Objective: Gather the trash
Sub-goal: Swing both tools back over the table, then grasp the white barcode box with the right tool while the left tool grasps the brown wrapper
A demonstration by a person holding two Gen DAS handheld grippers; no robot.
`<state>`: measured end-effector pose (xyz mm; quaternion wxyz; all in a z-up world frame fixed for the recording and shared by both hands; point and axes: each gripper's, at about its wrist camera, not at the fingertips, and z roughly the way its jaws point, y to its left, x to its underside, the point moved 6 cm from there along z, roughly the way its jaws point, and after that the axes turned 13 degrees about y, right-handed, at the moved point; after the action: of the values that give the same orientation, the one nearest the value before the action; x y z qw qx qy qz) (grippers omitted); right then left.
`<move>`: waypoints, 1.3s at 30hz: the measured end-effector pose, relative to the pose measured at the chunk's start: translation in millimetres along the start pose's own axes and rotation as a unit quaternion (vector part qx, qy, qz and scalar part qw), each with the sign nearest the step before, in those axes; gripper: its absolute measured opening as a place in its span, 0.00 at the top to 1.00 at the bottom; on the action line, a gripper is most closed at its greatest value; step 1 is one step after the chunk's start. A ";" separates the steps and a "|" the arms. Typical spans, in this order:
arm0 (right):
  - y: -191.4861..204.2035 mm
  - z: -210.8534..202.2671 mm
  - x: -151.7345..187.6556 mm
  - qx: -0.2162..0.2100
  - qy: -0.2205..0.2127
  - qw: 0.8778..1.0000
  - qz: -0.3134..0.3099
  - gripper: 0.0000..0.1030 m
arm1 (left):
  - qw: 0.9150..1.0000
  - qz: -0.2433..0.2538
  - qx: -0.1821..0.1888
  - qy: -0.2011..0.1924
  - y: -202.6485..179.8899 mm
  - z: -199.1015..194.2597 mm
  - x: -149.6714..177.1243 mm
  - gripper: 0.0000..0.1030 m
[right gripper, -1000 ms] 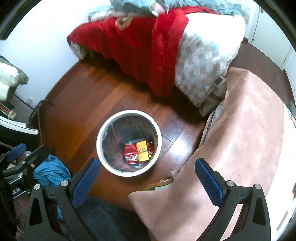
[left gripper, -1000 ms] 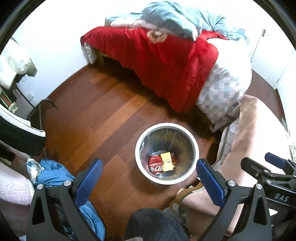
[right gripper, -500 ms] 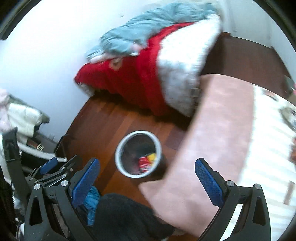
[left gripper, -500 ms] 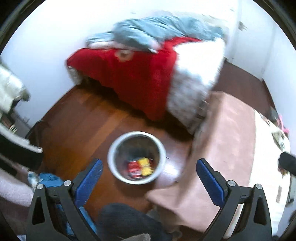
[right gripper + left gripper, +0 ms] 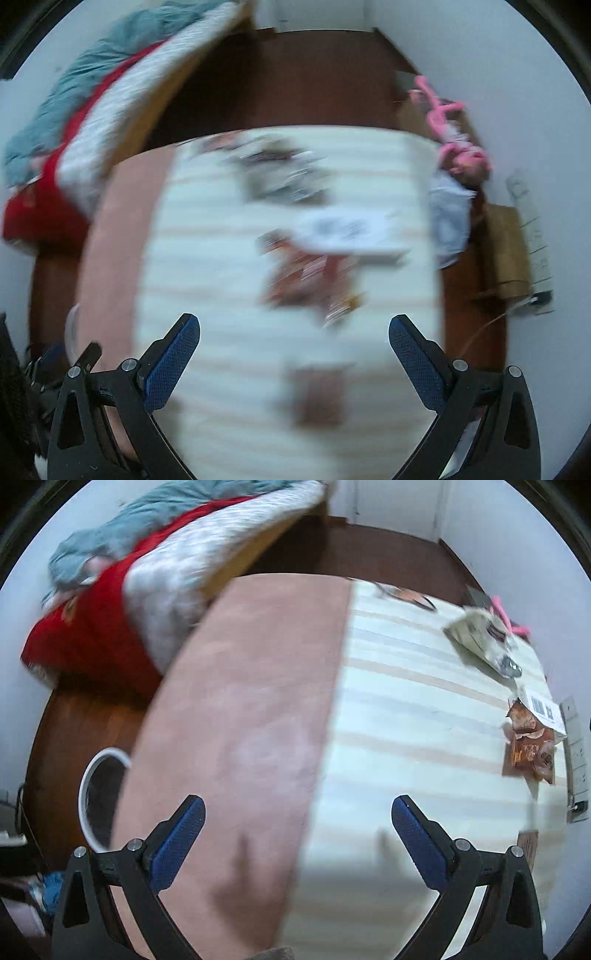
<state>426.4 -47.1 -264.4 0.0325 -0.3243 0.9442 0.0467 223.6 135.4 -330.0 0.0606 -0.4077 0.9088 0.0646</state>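
My left gripper (image 5: pixel 297 829) is open and empty above a bed with a pink blanket (image 5: pixel 251 709) and a striped sheet (image 5: pixel 424 716). Trash lies on the sheet at the far right: a brown snack wrapper (image 5: pixel 530 747), a white label paper (image 5: pixel 543 707) and a crumpled grey packet (image 5: pixel 480 635). The white-rimmed bin (image 5: pixel 86 794) stands on the floor at the left, half hidden by the blanket. My right gripper (image 5: pixel 293 347) is open and empty above the same sheet; blurred wrappers (image 5: pixel 310 273) and a white paper (image 5: pixel 351 232) lie ahead of it.
A second bed with red and grey covers (image 5: pixel 122 602) stands at the left. A pink toy (image 5: pixel 454 129) and a brown paper bag (image 5: pixel 508 251) sit right of the bed. The floor is dark wood (image 5: pixel 295 74). The right wrist view is motion-blurred.
Both grippers swung right, away from the bin on the floor, and now face the striped bed with the wrappers. Both stayed open and empty.
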 end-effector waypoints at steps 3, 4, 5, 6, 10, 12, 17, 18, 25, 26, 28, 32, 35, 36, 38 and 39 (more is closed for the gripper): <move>-35.6 18.9 -39.1 0.052 0.019 0.997 -0.050 0.00 | 1.000 0.009 -0.019 0.002 -28.7 11.8 -15.1 0.00; -42.4 27.8 -52.2 0.082 0.026 0.994 -0.070 0.00 | 1.000 0.009 -0.025 0.004 -35.6 16.7 -21.8 0.00; -45.5 34.7 -60.9 0.103 0.031 0.991 -0.085 0.00 | 1.000 0.010 -0.028 0.005 -38.8 19.4 -24.9 0.00; -48.7 44.2 -70.7 0.125 0.039 0.985 -0.112 0.00 | 0.999 0.010 -0.030 0.007 -41.9 22.5 -28.4 0.00; -40.0 76.1 -76.9 0.169 0.071 0.955 -0.232 0.00 | 0.999 0.012 -0.036 0.005 -46.4 25.0 -34.2 0.00; -32.7 92.6 -75.6 0.176 0.086 0.944 -0.264 0.00 | 0.999 0.017 -0.040 0.001 -51.1 25.4 -37.4 0.00; -18.0 111.0 -81.6 0.104 0.087 0.957 -0.258 0.23 | 0.999 0.027 -0.045 -0.002 -48.3 22.5 -40.3 0.00; -15.3 111.3 -81.5 0.073 0.093 0.963 -0.244 0.40 | 0.999 0.028 -0.046 -0.004 -46.9 21.2 -40.1 0.00; -18.2 103.9 -74.8 -0.031 0.105 0.980 -0.169 0.37 | 0.999 0.025 -0.047 -0.004 -36.4 21.5 -48.3 0.00; -19.1 104.9 -76.1 -0.027 0.102 0.980 -0.169 0.35 | 0.999 0.022 -0.046 -0.001 -35.9 23.1 -49.4 0.00; -18.8 106.9 -85.0 -0.023 0.086 0.984 -0.155 0.32 | 0.999 0.020 -0.044 0.002 -34.6 25.2 -51.0 0.00; -3.6 114.7 -100.1 -0.040 0.066 0.986 -0.148 0.25 | 0.999 0.021 -0.037 0.008 -33.4 26.0 -53.9 0.00; 12.5 124.7 -104.1 -0.035 0.060 0.988 -0.141 0.46 | 0.999 0.031 -0.009 0.002 -39.9 15.5 -54.0 0.00; 12.9 120.6 -98.8 -0.035 0.055 0.988 -0.138 0.46 | 0.999 0.037 0.007 -0.003 -45.3 8.6 -52.3 0.00; 6.7 113.6 -94.2 -0.027 0.045 0.991 -0.122 0.46 | 0.998 0.052 0.040 -0.008 -58.7 -2.0 -47.6 0.00; 3.0 108.9 -91.1 -0.021 0.039 0.993 -0.114 0.46 | 0.996 0.063 0.062 -0.006 -67.7 -5.8 -44.5 0.00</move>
<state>499.7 22.6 -364.1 -0.0066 -0.4317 0.9006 0.0501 303.4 122.4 -321.6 0.0875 -0.3446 0.9346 0.0140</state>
